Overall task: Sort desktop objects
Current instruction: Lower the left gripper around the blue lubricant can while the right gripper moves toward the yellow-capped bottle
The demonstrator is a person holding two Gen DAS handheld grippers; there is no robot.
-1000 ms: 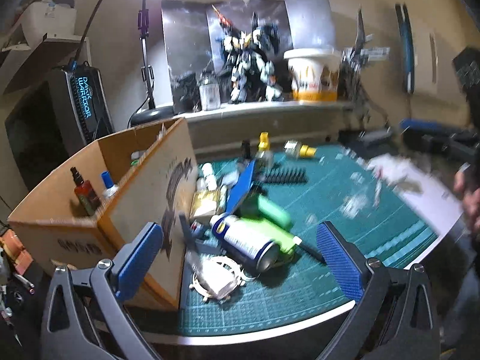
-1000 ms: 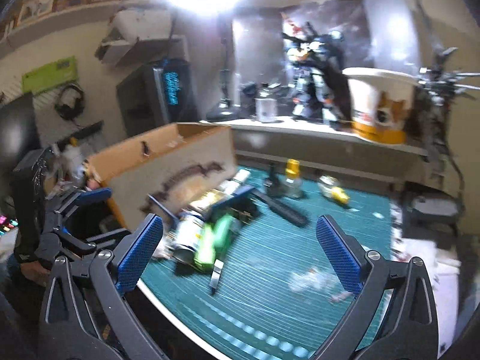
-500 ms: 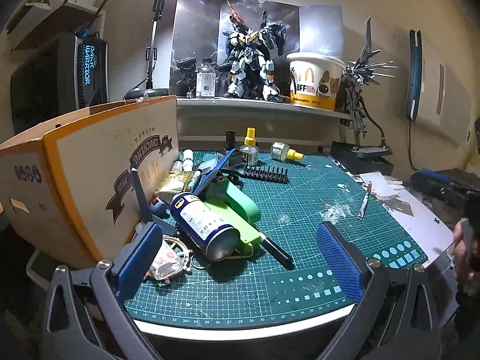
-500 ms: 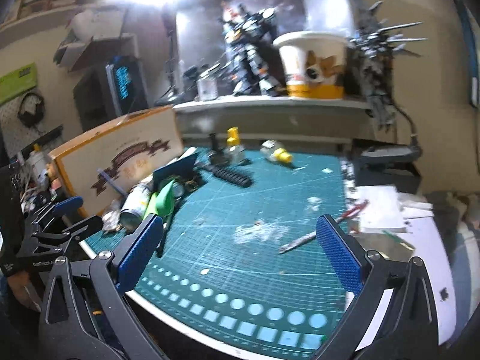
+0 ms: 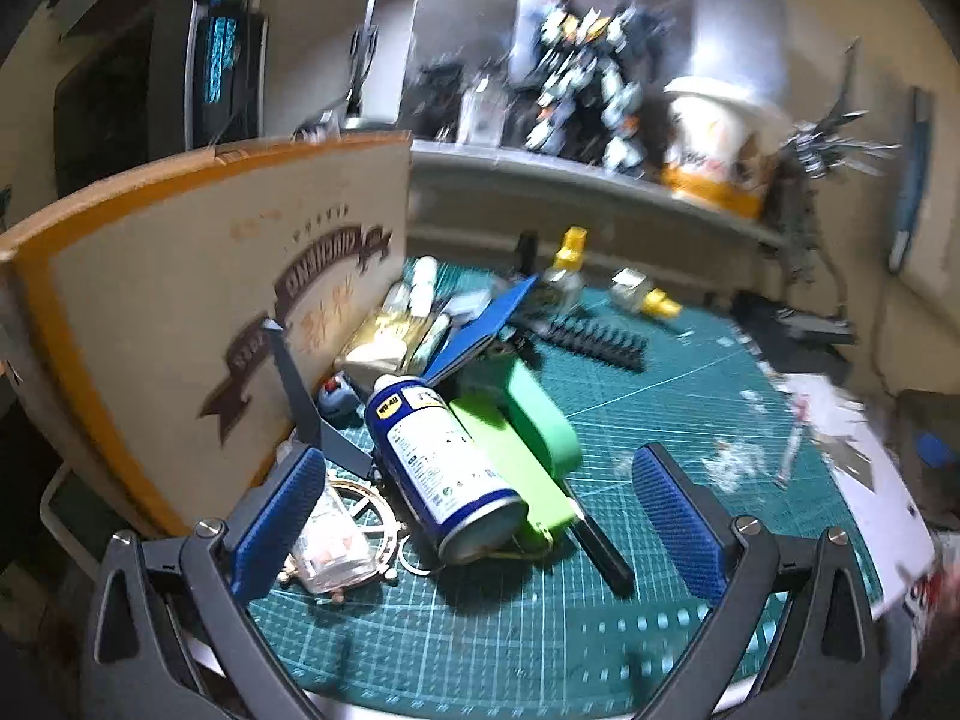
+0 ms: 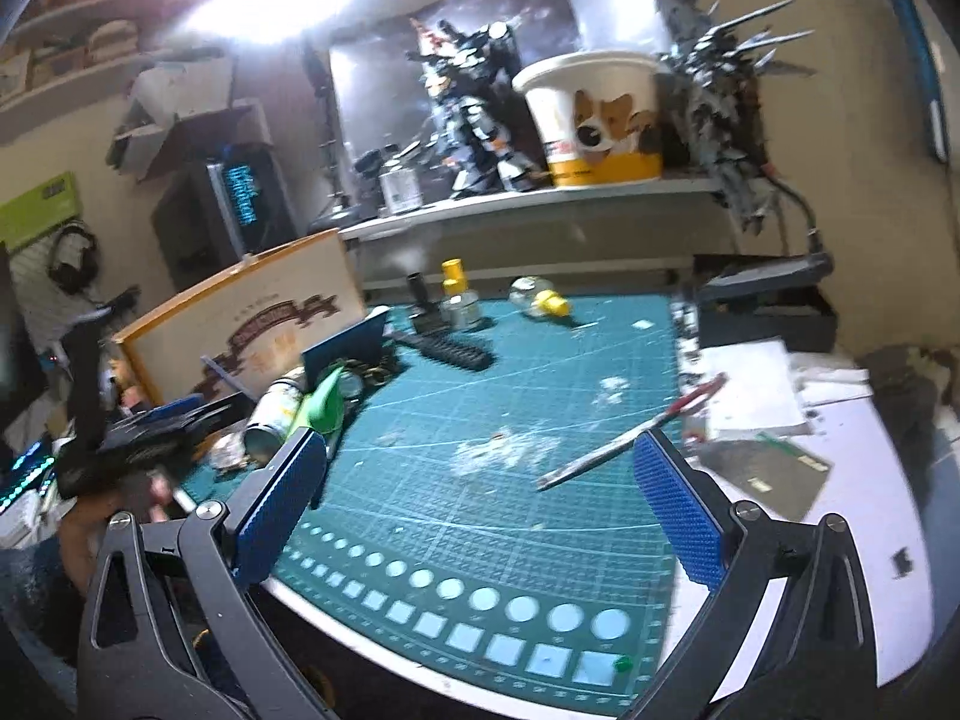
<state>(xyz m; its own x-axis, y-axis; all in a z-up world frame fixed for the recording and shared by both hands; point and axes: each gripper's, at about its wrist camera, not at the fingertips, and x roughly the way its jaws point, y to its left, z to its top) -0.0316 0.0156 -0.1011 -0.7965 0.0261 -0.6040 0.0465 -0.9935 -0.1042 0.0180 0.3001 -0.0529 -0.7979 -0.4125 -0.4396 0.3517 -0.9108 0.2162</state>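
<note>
A blue-and-white spray can (image 5: pixel 441 465), marked "WD-40" in yellow, was seen lying on its side on the green cutting mat (image 5: pixel 660 396), against a green case (image 5: pixel 528 444) beside the cardboard box (image 5: pixel 198 312). The left gripper (image 5: pixel 474 516) and the right gripper (image 6: pixel 477 507) were both held apart and empty.

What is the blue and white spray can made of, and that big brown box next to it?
The spray can looks like metal: its bare rim and bottom shine silver, under a glossy printed blue and white coat. The box looks like cardboard: matte tan walls with a printed banner and a thin orange-edged rim.
</note>
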